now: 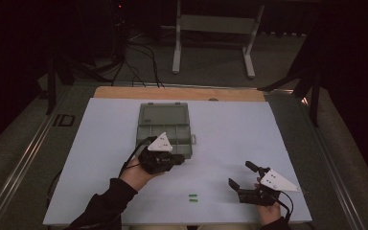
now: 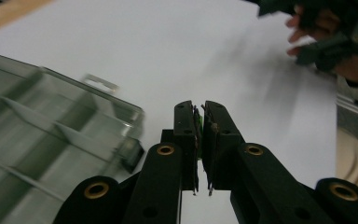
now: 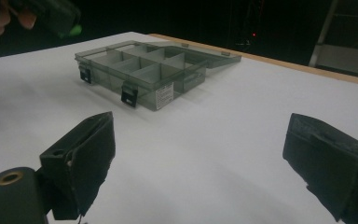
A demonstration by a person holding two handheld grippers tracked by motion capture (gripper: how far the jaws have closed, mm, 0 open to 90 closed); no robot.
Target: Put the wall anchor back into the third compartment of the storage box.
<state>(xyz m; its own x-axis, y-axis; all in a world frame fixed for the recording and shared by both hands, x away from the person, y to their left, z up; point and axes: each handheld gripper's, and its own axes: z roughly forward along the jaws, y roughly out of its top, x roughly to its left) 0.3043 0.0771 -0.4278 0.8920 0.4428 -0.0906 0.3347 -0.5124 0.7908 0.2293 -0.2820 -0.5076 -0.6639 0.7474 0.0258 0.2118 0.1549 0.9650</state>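
Observation:
A smoky transparent compartment box (image 1: 165,125) lies open mid-board, with its lid folded flat behind it. My left gripper (image 1: 178,160) hovers at the box's front right corner, shut on a small green piece (image 2: 198,125) that shows as a sliver between the jaws. The same box (image 2: 51,135) sits just left of those jaws. Two more small green pieces (image 1: 193,197) lie side by side near the board's front edge. My right gripper (image 1: 242,175) stands open at the front right, its jaws (image 3: 205,149) spread wide and empty, facing the box (image 3: 149,70).
A white board (image 1: 230,129) covers the table, with a wooden strip (image 1: 177,93) along its far edge. A metal stand (image 1: 213,28) is on the floor beyond. The person's right hand (image 2: 349,56) shows far off in the left gripper view.

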